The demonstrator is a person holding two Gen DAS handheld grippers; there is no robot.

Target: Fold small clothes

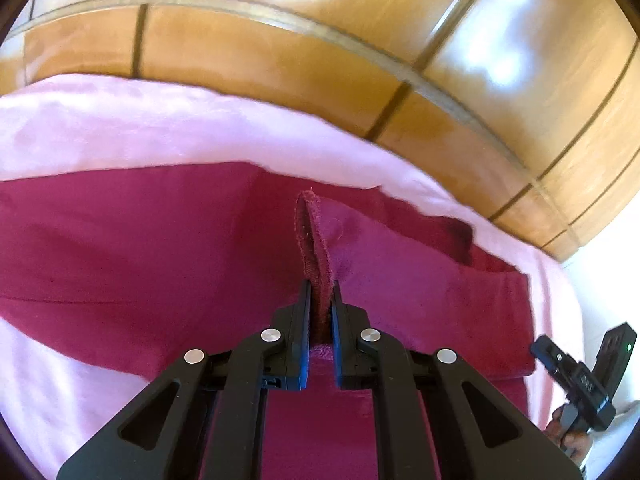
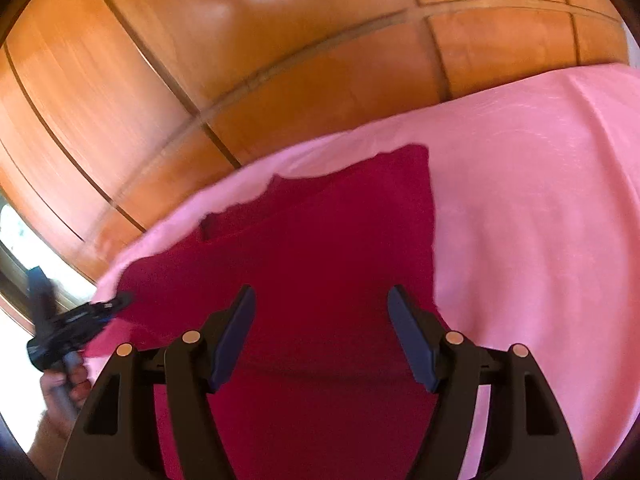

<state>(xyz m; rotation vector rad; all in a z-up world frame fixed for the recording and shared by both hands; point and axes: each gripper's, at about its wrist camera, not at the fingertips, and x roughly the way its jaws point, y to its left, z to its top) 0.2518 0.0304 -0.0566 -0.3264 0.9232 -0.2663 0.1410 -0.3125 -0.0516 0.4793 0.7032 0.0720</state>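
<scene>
Dark crimson cotton garment [image 1: 168, 248] lies spread on a pale pink bed sheet [image 1: 120, 132], wooden panelled wardrobe [image 1: 360, 20] behind it.

Step in hand, as I judge it: a fold under way, with one hemmed edge raised off the sheet.

Left gripper [image 1: 321, 292]: black fingers pressed together on the stitched hem [image 1: 314, 240], which stands up in a thin ridge ahead of the tips. The tool angles down toward the cloth from the near side.

Right gripper [image 2: 322, 300]: fingers spread wide, nothing between them, hovering over the garment's middle. Whether the tips touch the fabric, cannot tell. The person's hand [image 2: 64, 384] shows on the left tool's handle.

Next move likely calls for the right side to pinch a matching edge, then both carry the cloth over evenly, keeping the hem from slipping. Pictures are blurred.
</scene>
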